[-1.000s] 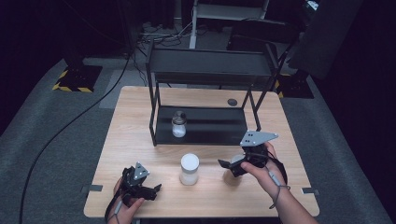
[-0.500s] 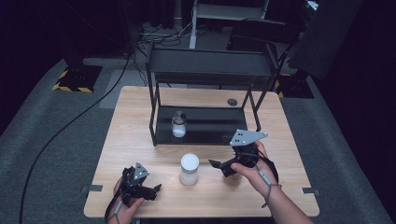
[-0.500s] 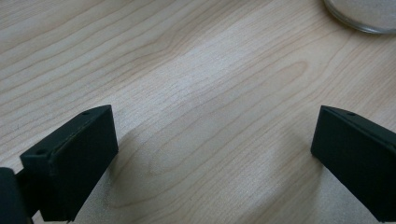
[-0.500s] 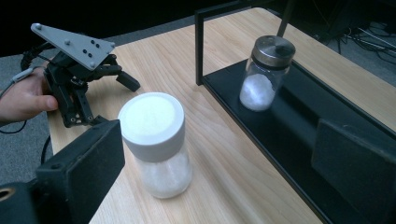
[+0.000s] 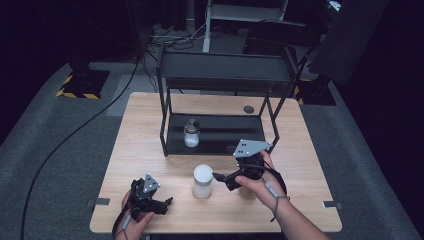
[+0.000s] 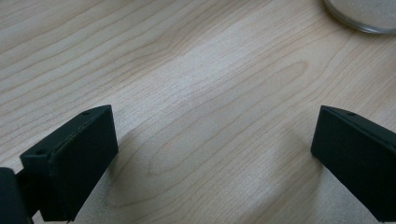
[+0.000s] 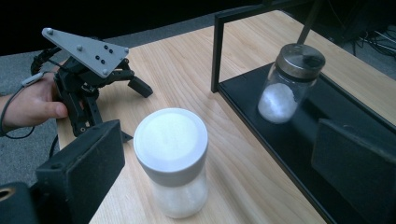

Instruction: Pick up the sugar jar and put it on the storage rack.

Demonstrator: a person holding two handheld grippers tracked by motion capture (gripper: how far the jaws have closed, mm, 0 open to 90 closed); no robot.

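1. The right gripper [image 5: 218,176] has its jaws wide apart and empty, aimed at the white-lidded jar [image 5: 202,181] from the jar's right, close but apart from it.
2. The jar stands upright on the bare table [image 5: 300,200], in front of the black shelf rack [image 5: 215,134], between the 2 grippers.
3. Likely risk: in the right gripper view the jar [image 7: 172,161] sits nearer 1 jaw than the other, so that jaw could nudge it first and tip or slide it before the other arrives.
4. A grip on the smooth lid alone might slip; lower on the glass looks safer.
5. The rack's front post and lower shelf edge lie just beyond the jar; a high or forward lift could clip them or the small metal-lidded jar [image 5: 191,133] on the shelf.
6. The left gripper [image 5: 169,201], jaws also spread, rests near the table's front edge, leaving open wood on the jar's left.
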